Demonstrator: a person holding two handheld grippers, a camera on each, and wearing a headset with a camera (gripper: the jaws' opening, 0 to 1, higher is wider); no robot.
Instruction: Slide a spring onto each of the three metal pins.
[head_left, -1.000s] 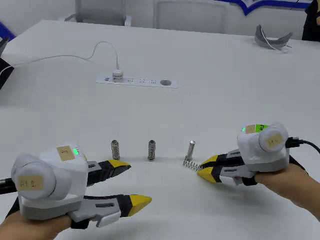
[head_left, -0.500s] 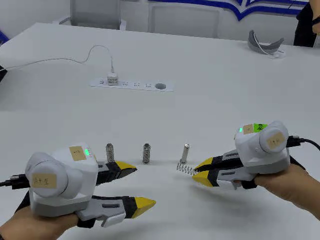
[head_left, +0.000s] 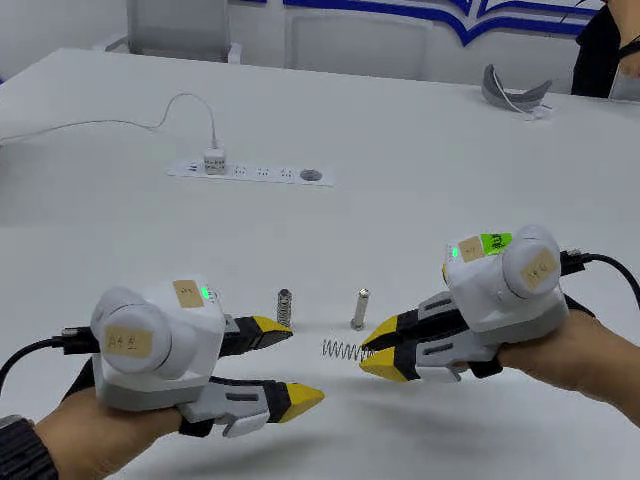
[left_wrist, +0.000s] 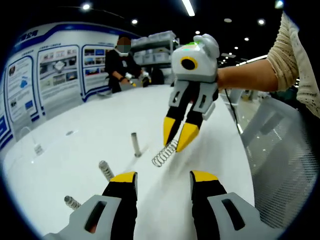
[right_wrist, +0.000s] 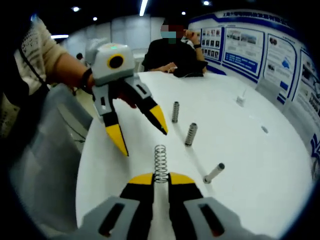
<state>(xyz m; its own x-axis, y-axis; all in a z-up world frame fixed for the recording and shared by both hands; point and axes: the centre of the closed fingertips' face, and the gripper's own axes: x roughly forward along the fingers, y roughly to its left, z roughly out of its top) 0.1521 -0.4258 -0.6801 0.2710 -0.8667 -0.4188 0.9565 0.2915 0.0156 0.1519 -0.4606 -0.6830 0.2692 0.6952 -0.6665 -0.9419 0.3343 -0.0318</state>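
**A:** Here the right tongs (head_left: 374, 347) are pinching one end of the spring (head_left: 342, 349). It pokes out sideways, low at the worktop (head_left: 420, 200) and near the bare pin (head_left: 360, 309).

**B:** And the left tongs (head_left: 304, 363) are spread wide, carrying nothing, close beside.

**A:** That spring looks featherlight and bendy. Held by one end like that, I'd expect the free end to wobble.

**B:** Squeeze too hard and the coils could crush or ping away. I'd grip only the last few coils and leave the bore open for the pin.

**A:** The neighbouring pin (head_left: 285, 307) already wears its spring.
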